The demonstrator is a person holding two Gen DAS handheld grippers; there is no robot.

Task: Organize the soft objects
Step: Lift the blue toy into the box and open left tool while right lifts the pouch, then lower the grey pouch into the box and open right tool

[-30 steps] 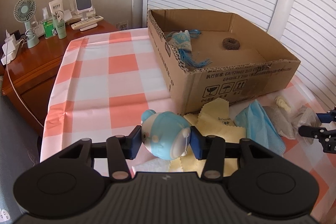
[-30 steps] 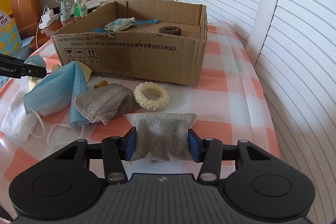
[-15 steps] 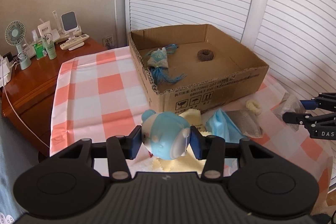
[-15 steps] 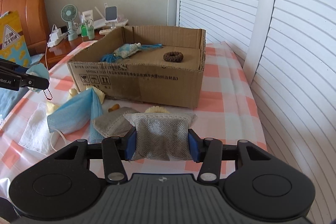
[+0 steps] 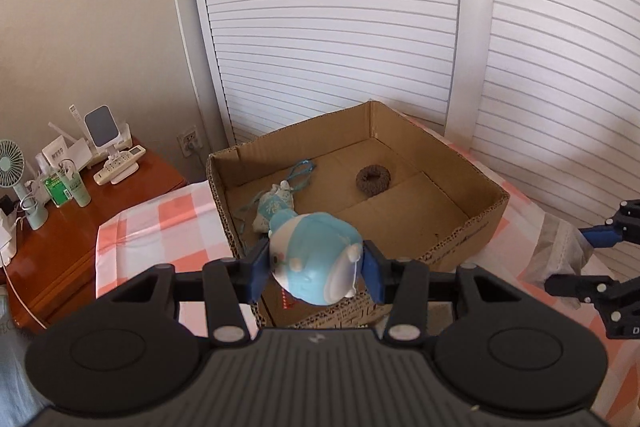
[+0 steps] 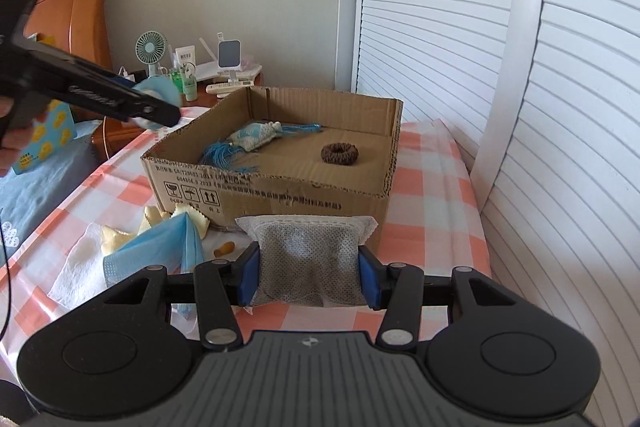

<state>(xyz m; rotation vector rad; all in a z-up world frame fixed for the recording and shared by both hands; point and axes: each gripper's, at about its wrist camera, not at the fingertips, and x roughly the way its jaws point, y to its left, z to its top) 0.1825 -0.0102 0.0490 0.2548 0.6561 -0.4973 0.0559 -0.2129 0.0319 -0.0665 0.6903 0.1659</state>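
Now the left tongs [image 5: 316, 265] are clamped on a blue and white plush toy [image 5: 316, 259], their blue pads pressing its two sides. Past their tips, and lower, sits the open cardboard box [image 5: 486, 223] on the checked table [image 5: 160, 223]; the toy hangs over the box's near wall. Inside the box, just beyond the toy, lies a pale blue sachet with tassel cords [image 5: 276, 205], and further off to the right of it a brown knitted ring [image 5: 373, 179]. Off to the left of these tongs a wooden nightstand [image 5: 100, 211] carries a small fan [image 5: 16, 179] and bottles.

The right tongs [image 6: 308, 271] grip a grey mesh pouch [image 6: 308, 259] between their pads, held clear of the table [image 6: 436, 227]. Ahead of them stands the same box [image 6: 272, 195], with the sachet [image 6: 252, 137] and the ring [image 6: 339, 153] on its floor. To the left of these tongs, on the cloth, lie a blue face mask [image 6: 160, 251], yellow cloths [image 6: 112, 239] and a white tissue [image 6: 76, 275]. The left tongs [image 6: 160, 107] show at upper left of this view, with the toy's blue edge [image 6: 158, 91] behind them.
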